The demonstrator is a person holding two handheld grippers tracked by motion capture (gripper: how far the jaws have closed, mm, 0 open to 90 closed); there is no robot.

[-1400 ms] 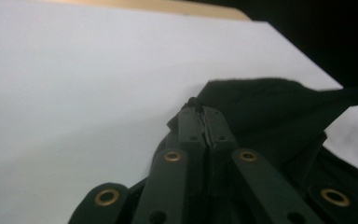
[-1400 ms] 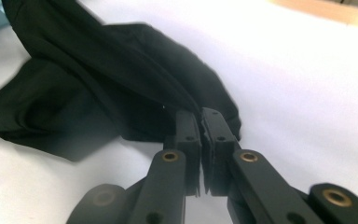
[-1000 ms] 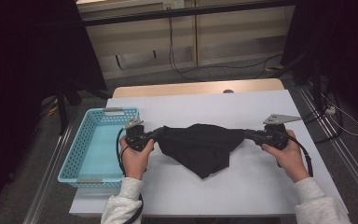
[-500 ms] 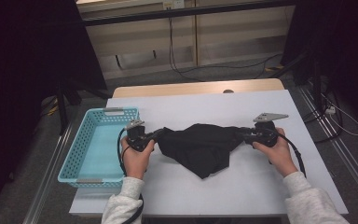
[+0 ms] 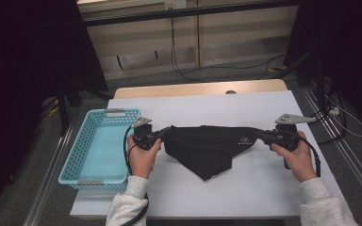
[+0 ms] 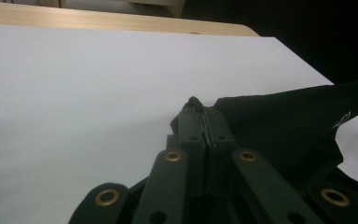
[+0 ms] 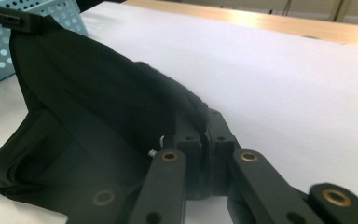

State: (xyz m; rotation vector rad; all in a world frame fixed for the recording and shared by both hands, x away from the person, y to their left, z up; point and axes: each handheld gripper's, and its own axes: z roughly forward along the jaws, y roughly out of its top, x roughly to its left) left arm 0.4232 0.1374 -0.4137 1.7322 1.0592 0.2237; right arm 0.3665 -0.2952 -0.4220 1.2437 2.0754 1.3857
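Note:
A black garment (image 5: pixel 212 146) hangs stretched between both grippers just above the white table (image 5: pixel 245 193), its lower point sagging toward the person. My left gripper (image 5: pixel 167 133) is shut on the garment's left corner; in the left gripper view the jaws (image 6: pixel 200 107) pinch the fabric (image 6: pixel 284 121). My right gripper (image 5: pixel 259 134) is shut on the right corner, where its jaws have just been closing on the cloth. The right gripper view shows its jaws (image 7: pixel 204 119) clamped on the fabric (image 7: pixel 88 93), which runs off to the far left.
A light blue plastic basket (image 5: pixel 121 112) stands on the table's left side, close to the left hand, and appears in the right gripper view as well (image 7: pixel 51 18). A wooden strip (image 5: pixel 193 88) borders the table's far edge. Cables lie on the floor beyond.
The right hand shifted inward toward the garment half a second ago and has pulled back out to the right. The garment's top edge now runs taut. The left hand has stayed put.

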